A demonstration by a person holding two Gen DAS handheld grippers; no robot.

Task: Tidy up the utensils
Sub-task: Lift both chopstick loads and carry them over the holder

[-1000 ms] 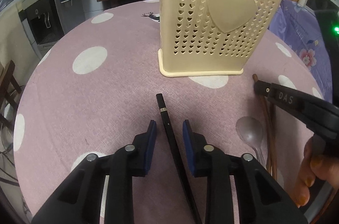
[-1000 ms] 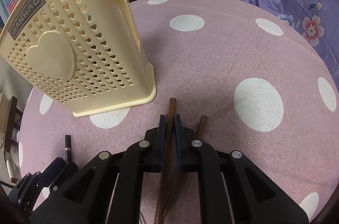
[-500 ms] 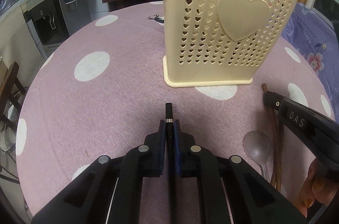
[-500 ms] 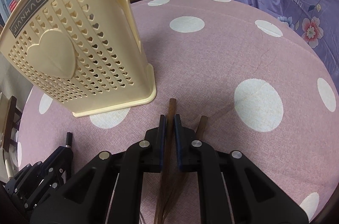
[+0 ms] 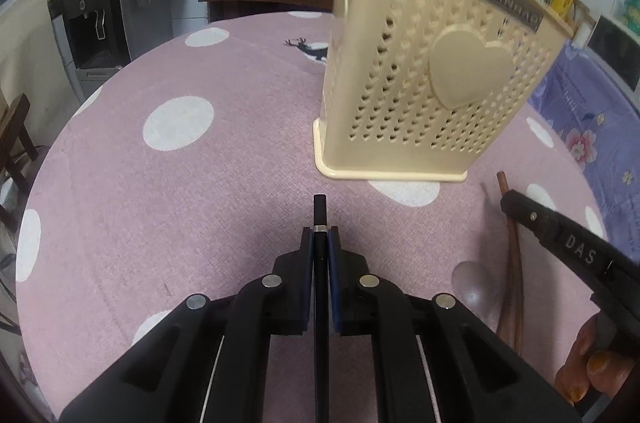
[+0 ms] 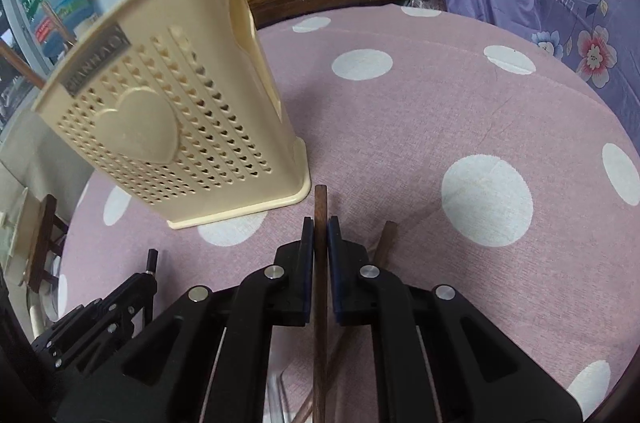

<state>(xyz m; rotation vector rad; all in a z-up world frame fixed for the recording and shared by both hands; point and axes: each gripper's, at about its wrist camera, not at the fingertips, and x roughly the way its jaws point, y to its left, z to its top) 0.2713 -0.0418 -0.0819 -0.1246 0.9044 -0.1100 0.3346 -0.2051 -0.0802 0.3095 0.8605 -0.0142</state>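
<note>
Our left gripper (image 5: 320, 239) clamps a thin black chopstick (image 5: 320, 219), its lower end cut off by the frame. Our right gripper (image 6: 320, 227) pinches a brown wooden chopstick (image 6: 320, 207). Only the left view shows the clear plastic spoon (image 5: 474, 283). Ahead stands the cream perforated utensil holder (image 5: 420, 95), its contents blurred.

From here I lose the black chopstick (image 5: 320, 287) under my left gripper (image 5: 320, 243); its lower end leaves the frame. The label (image 5: 505, 8) on the holder (image 5: 420, 95) is too blurred to read. The spoon (image 5: 476, 287) shows only its bowl, and the utensils standing inside the holder are possibly chopsticks.
</note>
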